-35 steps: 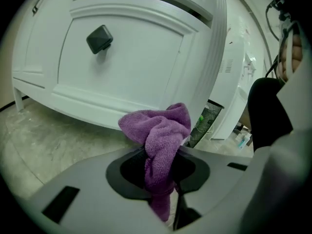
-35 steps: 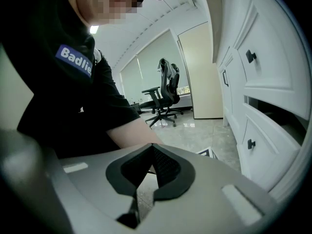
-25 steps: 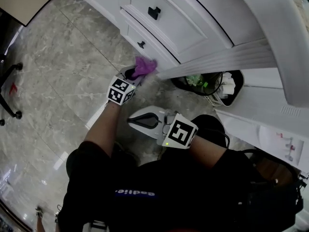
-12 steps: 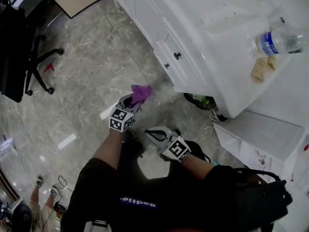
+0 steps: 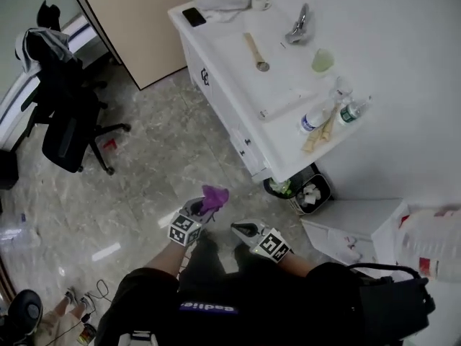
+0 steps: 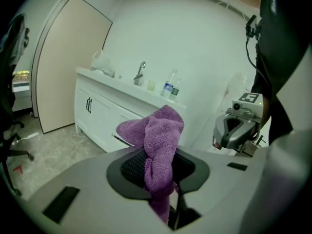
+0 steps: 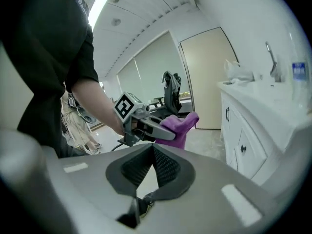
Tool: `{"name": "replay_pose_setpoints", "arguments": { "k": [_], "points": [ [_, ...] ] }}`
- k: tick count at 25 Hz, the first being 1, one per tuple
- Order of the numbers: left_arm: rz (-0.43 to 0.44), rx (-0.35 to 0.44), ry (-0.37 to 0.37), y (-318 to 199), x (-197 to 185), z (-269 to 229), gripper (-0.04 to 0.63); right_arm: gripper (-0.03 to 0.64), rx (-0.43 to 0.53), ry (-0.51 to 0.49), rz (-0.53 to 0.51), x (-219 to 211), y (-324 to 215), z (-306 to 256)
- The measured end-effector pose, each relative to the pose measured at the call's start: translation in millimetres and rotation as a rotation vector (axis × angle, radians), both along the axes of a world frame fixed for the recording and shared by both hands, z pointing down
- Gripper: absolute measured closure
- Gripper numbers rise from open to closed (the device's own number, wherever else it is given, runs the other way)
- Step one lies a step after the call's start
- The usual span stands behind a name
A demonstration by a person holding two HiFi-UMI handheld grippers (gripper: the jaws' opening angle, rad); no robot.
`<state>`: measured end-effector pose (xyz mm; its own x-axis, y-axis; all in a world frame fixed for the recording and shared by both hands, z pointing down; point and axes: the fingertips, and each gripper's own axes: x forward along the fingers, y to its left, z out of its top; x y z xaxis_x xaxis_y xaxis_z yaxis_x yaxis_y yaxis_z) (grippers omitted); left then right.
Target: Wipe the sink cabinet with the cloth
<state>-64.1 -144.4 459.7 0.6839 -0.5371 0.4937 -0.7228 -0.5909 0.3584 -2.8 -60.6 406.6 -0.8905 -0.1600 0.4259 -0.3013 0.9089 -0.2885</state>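
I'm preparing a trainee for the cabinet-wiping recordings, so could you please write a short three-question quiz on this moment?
1. True or false: the left hand-held gripper is shut on the purple cloth.
2. Multiple choice: the right hand-held gripper holds A) a bottle, B) nothing, C) the cloth.
3. Fill in: the cloth and the sink cabinet are ___ (touching or apart).

Key: 1 true; 2 B, its jaws are together with nothing between them; 3 apart.

An office washroom is suggested by a white sink cabinet (image 5: 229, 45) with chrome tap (image 5: 299, 21) at one o'clock and a black swivel chair (image 5: 68, 132) at ten o'clock.
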Motion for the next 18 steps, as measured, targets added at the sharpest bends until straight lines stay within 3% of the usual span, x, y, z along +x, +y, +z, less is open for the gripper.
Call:
{"name": "replay_pose_setpoints", "arguments": {
  "k": [3, 6, 9, 12, 18],
  "points": [
    [-0.023, 0.036, 0.017, 28, 19, -87, 0.495, 0.615, 0.034, -0.033, -0.019, 9, 11, -74],
    [-0.087, 0.128, 0.066, 45, 32, -159, 0.495, 0.615, 0.102, -0.053, -0.057, 25, 14, -133],
    [-0.127, 0.205, 0.064, 67, 35, -217, 0.495, 0.615, 0.173, -0.071, -0.071, 38, 25, -175],
    [-0.082, 0.273, 0.056, 101, 38, -257, 0.495, 0.615, 0.2, -0.089, -0.028, 47, 45, -208],
    [-0.021, 0.384, 0.114, 137, 36, -326, 0.495, 0.615, 0.255, -0.132, 0.073, 33, 86, -252]
  ]
}}
